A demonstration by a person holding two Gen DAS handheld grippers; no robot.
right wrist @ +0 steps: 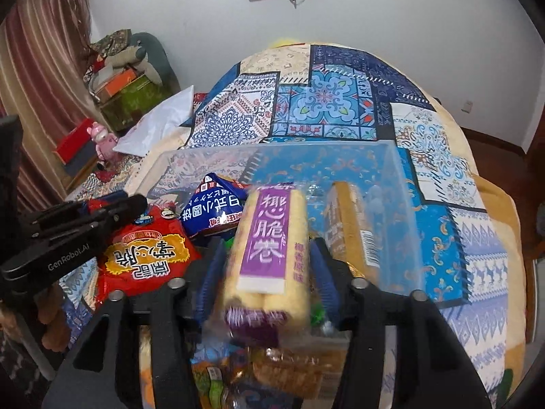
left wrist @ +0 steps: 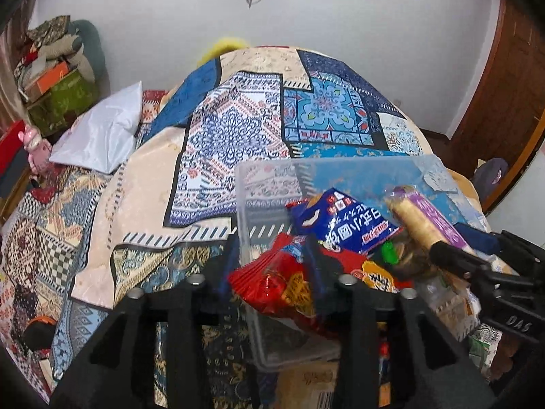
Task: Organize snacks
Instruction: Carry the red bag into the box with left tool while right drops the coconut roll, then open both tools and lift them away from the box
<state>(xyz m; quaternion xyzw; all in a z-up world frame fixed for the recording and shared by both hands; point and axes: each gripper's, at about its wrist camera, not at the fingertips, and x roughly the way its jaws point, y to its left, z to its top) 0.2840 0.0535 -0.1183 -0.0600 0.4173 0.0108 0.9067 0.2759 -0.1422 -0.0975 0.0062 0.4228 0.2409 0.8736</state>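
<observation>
A clear plastic bin (left wrist: 240, 184) (right wrist: 402, 184) stands on the patchwork cloth. My left gripper (left wrist: 272, 259) hovers over the bin's near left corner, jaws apart, with a red snack pack (left wrist: 272, 283) (right wrist: 146, 259) lying loose between them. A blue snack pack (left wrist: 344, 225) (right wrist: 214, 211) rests behind it in the bin. My right gripper (right wrist: 267, 272) straddles a yellow roll pack with a purple label (right wrist: 269, 248) (left wrist: 422, 218). That pack is blurred, and thin gaps show at both pads. A tan boxed snack (right wrist: 347, 225) lies to its right.
More snack packs (right wrist: 289, 371) lie under the grippers at the near edge. The patterned cloth (left wrist: 238, 129) covers a round table. A white bag (left wrist: 102, 136) and stacked boxes (left wrist: 58, 92) sit at the left. A wooden door (left wrist: 504, 85) is at the right.
</observation>
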